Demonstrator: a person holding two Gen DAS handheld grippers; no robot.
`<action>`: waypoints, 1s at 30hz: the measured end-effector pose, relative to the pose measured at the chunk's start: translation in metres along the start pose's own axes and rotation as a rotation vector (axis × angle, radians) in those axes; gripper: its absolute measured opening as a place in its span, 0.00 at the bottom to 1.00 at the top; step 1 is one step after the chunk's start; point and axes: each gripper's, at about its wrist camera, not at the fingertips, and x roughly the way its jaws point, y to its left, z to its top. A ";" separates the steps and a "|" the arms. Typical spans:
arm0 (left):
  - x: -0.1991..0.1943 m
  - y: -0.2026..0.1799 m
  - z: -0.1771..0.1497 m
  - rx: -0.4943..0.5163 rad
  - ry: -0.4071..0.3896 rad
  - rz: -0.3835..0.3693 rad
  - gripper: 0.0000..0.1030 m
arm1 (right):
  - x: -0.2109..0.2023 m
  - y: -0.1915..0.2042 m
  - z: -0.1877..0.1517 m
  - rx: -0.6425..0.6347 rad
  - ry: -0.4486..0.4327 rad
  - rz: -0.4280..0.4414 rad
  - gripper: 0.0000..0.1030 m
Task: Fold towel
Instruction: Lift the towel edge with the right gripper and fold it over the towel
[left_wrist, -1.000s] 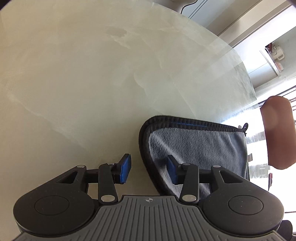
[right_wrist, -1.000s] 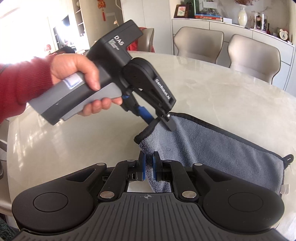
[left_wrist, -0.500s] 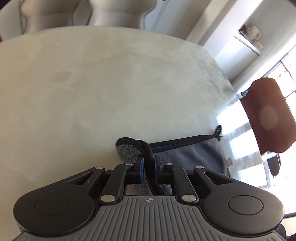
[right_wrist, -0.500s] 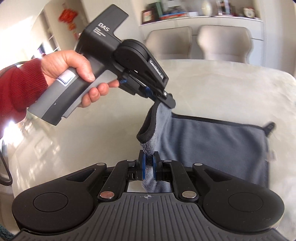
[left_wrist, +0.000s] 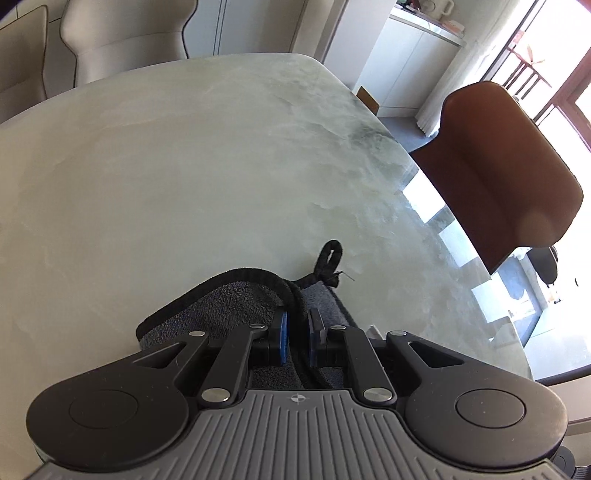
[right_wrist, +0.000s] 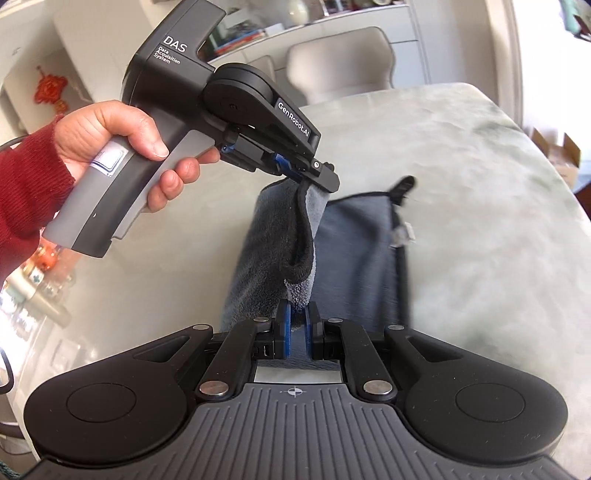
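Hand (right_wrist: 122, 140) at left holds my left gripper (right_wrist: 314, 177), clamped on towel (right_wrist: 354, 254) corner, lifted off tabletop (right_wrist: 480, 184). Towel edge sags from it down to my right gripper (right_wrist: 297, 325), pinching other corner tight. Lifted part hangs over flat half lying on tabletop, hanging loop (right_wrist: 402, 186) at far corner. Brown chair (left_wrist: 509, 173) right of tabletop in left wrist view.
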 end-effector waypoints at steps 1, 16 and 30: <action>0.004 -0.004 0.001 0.005 0.004 0.000 0.09 | -0.001 -0.005 -0.001 0.009 0.002 -0.003 0.08; 0.039 -0.037 0.002 0.086 0.057 0.059 0.10 | 0.000 -0.043 -0.008 0.113 0.012 0.021 0.35; 0.029 -0.043 -0.005 0.158 0.039 0.067 0.38 | 0.000 -0.046 -0.021 0.169 0.050 0.003 0.11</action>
